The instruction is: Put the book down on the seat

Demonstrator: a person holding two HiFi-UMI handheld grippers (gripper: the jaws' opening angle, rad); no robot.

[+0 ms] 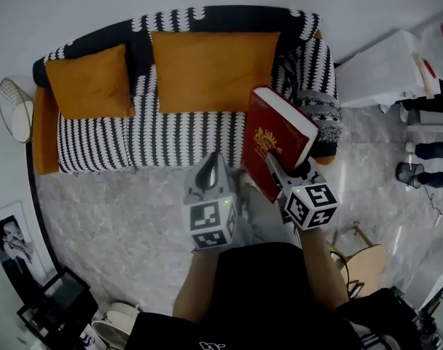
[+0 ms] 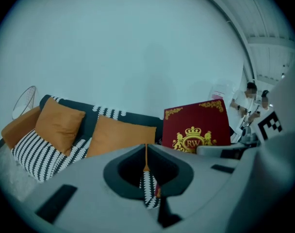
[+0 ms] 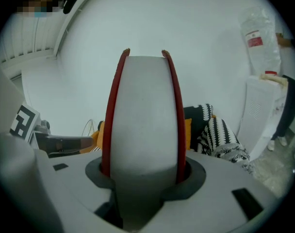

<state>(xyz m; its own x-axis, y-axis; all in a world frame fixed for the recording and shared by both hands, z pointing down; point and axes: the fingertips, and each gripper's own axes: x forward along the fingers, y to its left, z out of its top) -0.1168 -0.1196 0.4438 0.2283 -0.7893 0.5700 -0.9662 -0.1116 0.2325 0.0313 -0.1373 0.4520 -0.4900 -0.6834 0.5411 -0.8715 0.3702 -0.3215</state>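
The right gripper's (image 1: pixel 277 170) jaws pinch a thick red book (image 1: pixel 277 131) by its lower edge. The right gripper view looks straight at the pale page block (image 3: pixel 145 115), with a red cover pressed under each jaw. The book stands tilted, with its gold crest facing the left gripper (image 1: pixel 210 172). That gripper's jaws are pressed together with nothing between them, and they meet in a thin seam in the left gripper view (image 2: pixel 146 155). It hangs just beside the book, to the book's left. The book is held up in the air in front of the right end of a sofa (image 1: pixel 179 135) and does not rest on the black-and-white patterned seat. Two orange cushions (image 1: pixel 90 80) (image 1: pixel 214 68) lean against the sofa's back. Grey marbled floor (image 1: pixel 119 210) lies between the person and the sofa.
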